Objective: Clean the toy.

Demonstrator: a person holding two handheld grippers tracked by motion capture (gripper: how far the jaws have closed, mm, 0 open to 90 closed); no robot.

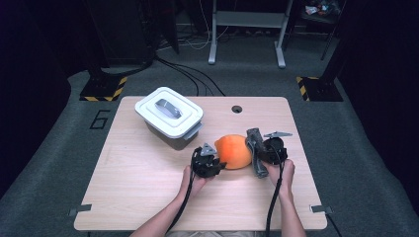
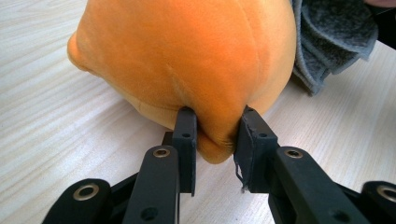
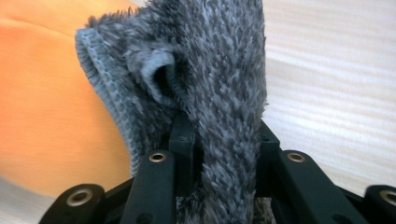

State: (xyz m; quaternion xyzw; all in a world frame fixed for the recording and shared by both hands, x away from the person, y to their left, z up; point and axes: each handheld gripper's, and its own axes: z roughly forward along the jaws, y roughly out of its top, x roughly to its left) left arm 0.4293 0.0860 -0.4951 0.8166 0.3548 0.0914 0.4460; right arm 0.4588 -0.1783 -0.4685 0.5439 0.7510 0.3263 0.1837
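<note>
Light wooden table [image 1: 148,197] with round hole [image 1: 236,109] near far edge. Grey carpet floor [image 1: 356,148], number 6 marked at left [image 1: 100,119]. Black cables [image 1: 188,74] run on floor. Grey metal frame legs [image 1: 247,29] behind. Yellow-black striped bases [image 1: 104,89] both sides. Surroundings dark.

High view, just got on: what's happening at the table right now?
A person works two tools at a wooden table. The left hand-held gripper is shut on a fold of an orange plush cushion that rests on the tabletop. The right hand-held gripper is shut on a grey fuzzy cloth, held right against the cushion's other side. A white lidded container sits farther back on the left, untouched.
</note>
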